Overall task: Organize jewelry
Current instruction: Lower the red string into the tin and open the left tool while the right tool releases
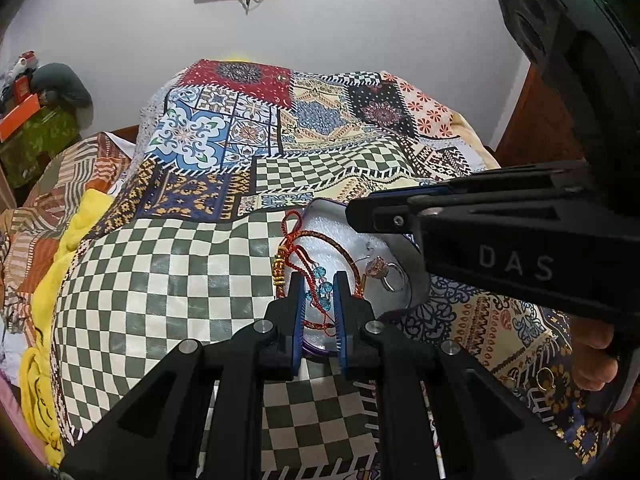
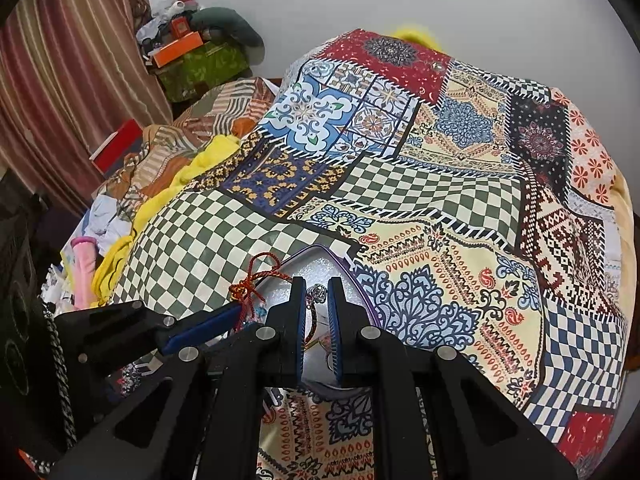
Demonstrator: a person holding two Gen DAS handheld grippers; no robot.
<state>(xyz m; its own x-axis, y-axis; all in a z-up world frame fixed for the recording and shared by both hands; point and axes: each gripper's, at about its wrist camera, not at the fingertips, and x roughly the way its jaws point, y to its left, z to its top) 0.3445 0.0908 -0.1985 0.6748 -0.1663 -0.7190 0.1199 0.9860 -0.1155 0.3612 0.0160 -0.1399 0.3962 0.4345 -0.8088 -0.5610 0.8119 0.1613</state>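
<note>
An open tin [image 1: 334, 216] with a purple rim and white foam lining lies on the patchwork bedcover. Inside it are red and brown cord bracelets [image 1: 320, 236] and a silver ring with a pink stone [image 1: 386, 270]. My left gripper [image 1: 319, 290] is over the tin's near side, shut on a red cord bracelet with blue beads [image 1: 323, 289]. My right gripper [image 1: 352, 213] comes in from the right above the tin, shut, with nothing visible in its tips. In the right wrist view the ring [image 2: 318, 292] shows between the fingers of the right gripper [image 2: 318, 300], and the left gripper [image 2: 236, 314] meets the red cord [image 2: 246, 290].
The patchwork bedcover [image 1: 180, 264] is soft and uneven. Small gold hoop earrings [image 1: 546, 378] lie on it at the right, beside the person's hand [image 1: 596, 360]. Yellow cloth [image 1: 68, 236], striped bedding and stacked boxes [image 2: 192, 60] are on the left. A white wall stands behind.
</note>
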